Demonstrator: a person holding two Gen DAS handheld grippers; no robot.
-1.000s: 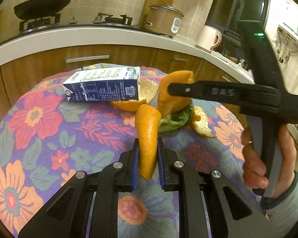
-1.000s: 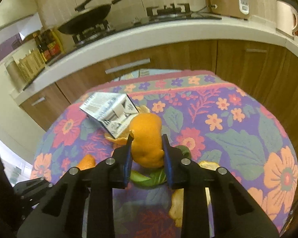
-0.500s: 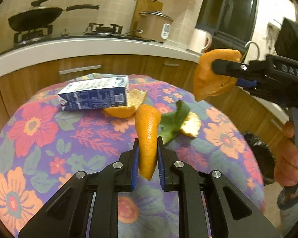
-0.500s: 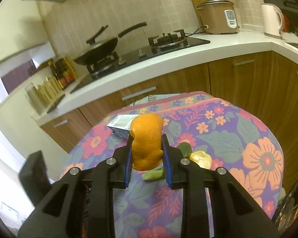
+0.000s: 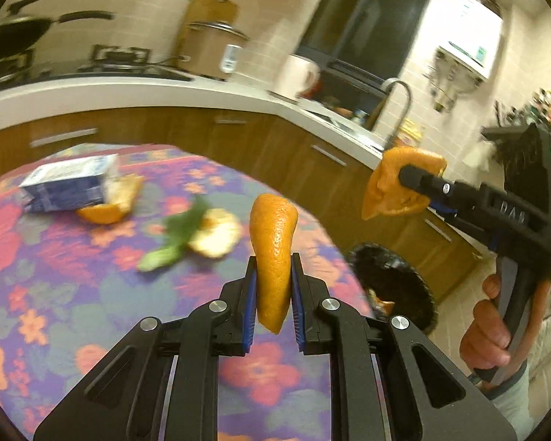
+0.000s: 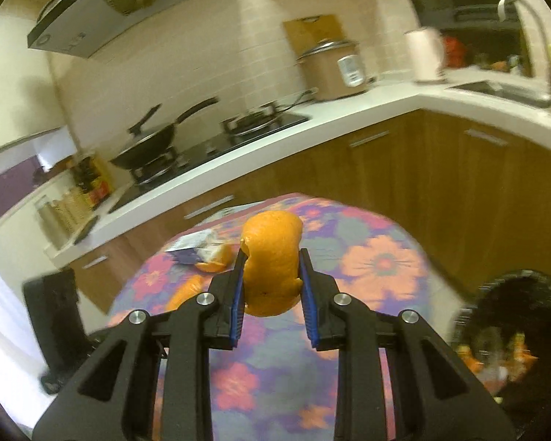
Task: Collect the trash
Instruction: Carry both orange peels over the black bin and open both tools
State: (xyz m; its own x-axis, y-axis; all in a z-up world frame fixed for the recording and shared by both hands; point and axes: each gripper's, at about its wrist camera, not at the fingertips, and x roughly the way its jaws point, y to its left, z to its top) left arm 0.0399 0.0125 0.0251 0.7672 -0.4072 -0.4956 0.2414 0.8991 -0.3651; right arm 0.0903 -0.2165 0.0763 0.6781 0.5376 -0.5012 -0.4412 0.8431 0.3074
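My left gripper point(image 5: 273, 275) is shut on a long orange peel point(image 5: 273, 246), held above the floral table point(image 5: 92, 294). My right gripper point(image 6: 272, 272) is shut on a curled orange peel point(image 6: 272, 261); in the left wrist view it point(image 5: 404, 183) is raised off the table's right side, above a black-lined trash bin point(image 5: 393, 279). The bin also shows at the lower right of the right wrist view point(image 6: 514, 316), with peels inside. A blue milk carton point(image 5: 69, 183), another peel point(image 5: 110, 205), a green leaf point(image 5: 172, 242) and a pale peel point(image 5: 216, 235) lie on the table.
A kitchen counter point(image 5: 128, 92) with a wok point(image 6: 147, 147), rice cooker point(image 6: 334, 70) and kettle point(image 5: 299, 77) curves behind the table. Wooden cabinets point(image 6: 440, 183) stand close to the table's far and right edges.
Both grippers have swung right toward the bin with their peels. The right gripper has moved off the table's edge and higher. The trash on the table has not moved.
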